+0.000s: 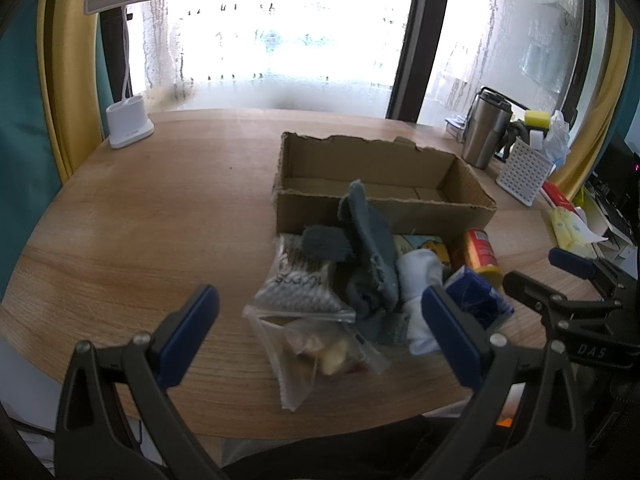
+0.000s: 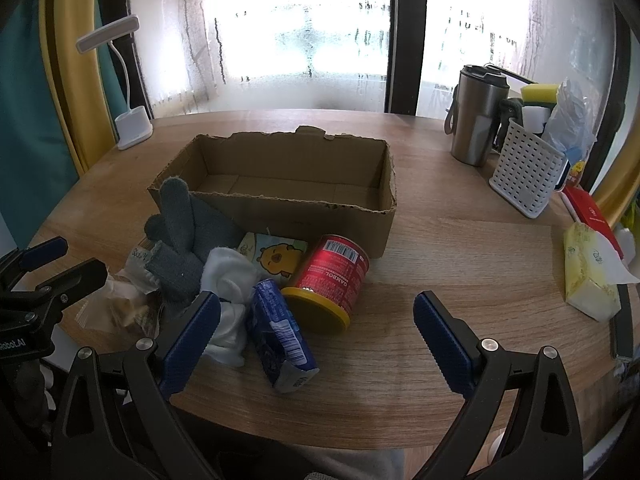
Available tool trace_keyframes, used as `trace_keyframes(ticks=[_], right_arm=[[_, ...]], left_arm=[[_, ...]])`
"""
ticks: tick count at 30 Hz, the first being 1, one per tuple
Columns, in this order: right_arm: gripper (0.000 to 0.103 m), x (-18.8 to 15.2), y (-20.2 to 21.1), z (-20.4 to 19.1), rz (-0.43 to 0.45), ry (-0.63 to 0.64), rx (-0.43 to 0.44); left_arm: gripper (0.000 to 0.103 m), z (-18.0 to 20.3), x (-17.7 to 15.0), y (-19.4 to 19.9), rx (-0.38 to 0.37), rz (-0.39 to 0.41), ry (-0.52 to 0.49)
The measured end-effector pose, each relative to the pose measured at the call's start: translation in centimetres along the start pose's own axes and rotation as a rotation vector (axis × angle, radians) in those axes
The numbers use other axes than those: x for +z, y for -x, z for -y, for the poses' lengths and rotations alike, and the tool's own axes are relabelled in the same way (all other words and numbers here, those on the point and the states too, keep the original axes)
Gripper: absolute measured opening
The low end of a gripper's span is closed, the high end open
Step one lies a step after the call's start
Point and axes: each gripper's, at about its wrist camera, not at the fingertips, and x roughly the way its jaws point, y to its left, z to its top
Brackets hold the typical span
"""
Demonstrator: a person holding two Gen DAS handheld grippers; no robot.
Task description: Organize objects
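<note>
Background stuff on the wooden counter (image 2: 460, 240): a white desk lamp (image 2: 134, 126) sits at the far left corner by the fogged-up window (image 2: 304, 32). Over on the far right there's a steel travel mug (image 2: 476, 120), and just beside it a white perforated basket (image 2: 524, 168) stuffed with a yellow sponge (image 2: 540, 91) and some crumpled plastic. Nearer along the right edge, a yellow tissue pack (image 2: 588, 276) lies next to a red box (image 2: 588, 212). Yellow curtains (image 2: 74, 60) frame both sides.
</note>
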Motion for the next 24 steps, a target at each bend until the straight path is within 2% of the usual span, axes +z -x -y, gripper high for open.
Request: trace_keyframes(ticks=[24], right_arm=[[0.099,-0.18,-0.34,-0.07,-0.011,0.003,0.006]], left_arm=[[0.102,-0.06,-0.19,-0.04,0.002,-0.004,0.003]])
